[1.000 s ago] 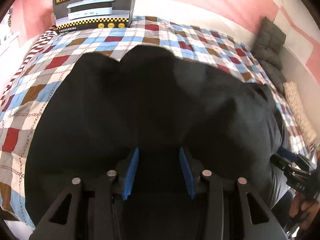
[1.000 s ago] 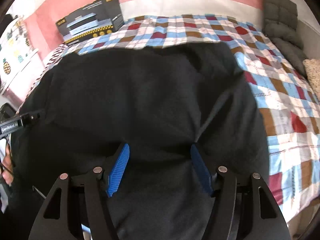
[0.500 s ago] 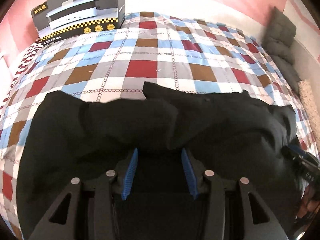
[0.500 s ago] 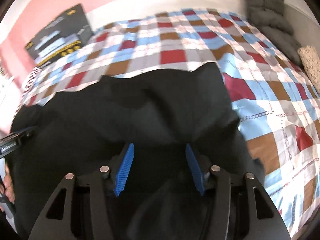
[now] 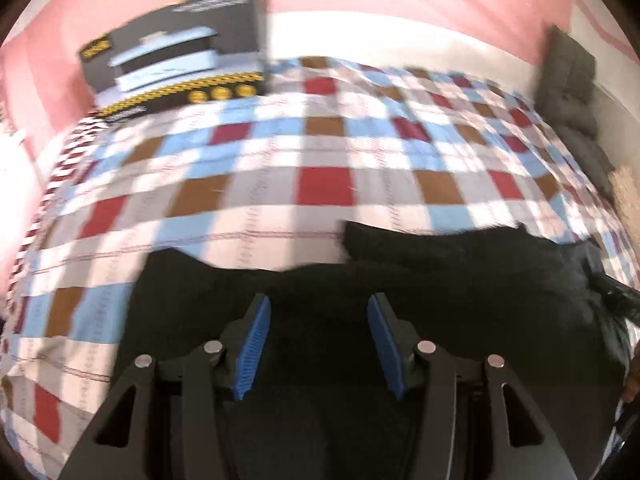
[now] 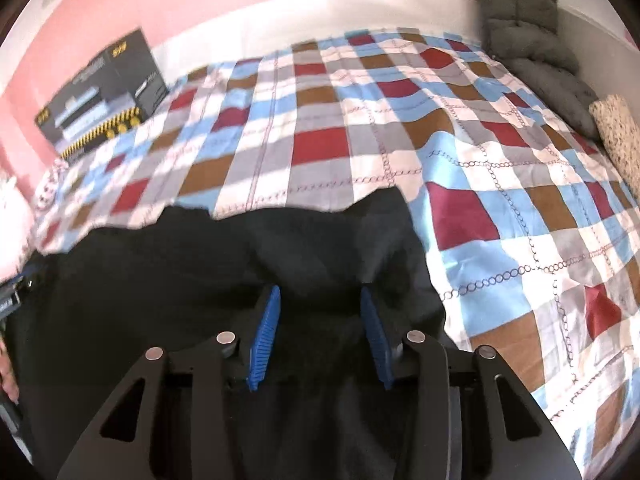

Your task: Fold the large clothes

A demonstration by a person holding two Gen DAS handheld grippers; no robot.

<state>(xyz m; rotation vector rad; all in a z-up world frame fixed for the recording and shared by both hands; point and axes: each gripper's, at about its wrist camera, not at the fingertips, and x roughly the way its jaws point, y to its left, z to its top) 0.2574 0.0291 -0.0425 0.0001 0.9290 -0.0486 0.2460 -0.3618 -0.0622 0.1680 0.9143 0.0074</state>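
A large black garment lies spread on a checked bedspread, its far edge crumpled just beyond my fingers. My left gripper hovers over the garment near that far edge. Its jaws are opening, with cloth lying under and between the blue pads but not pinched. In the right wrist view the same garment rises in a raised fold between the pads of my right gripper. Those jaws are closing, and a gap still shows on either side of the fold.
A black appliance box stands at the far left of the bed against the pink wall. Grey cushions and a speckled pillow line the right side. The bedspread lies bare beyond and to the right of the garment.
Both grippers have moved forward over the garment to its far edge, so more bedspread now shows. The left jaws have widened and the right jaws have narrowed around a fold.
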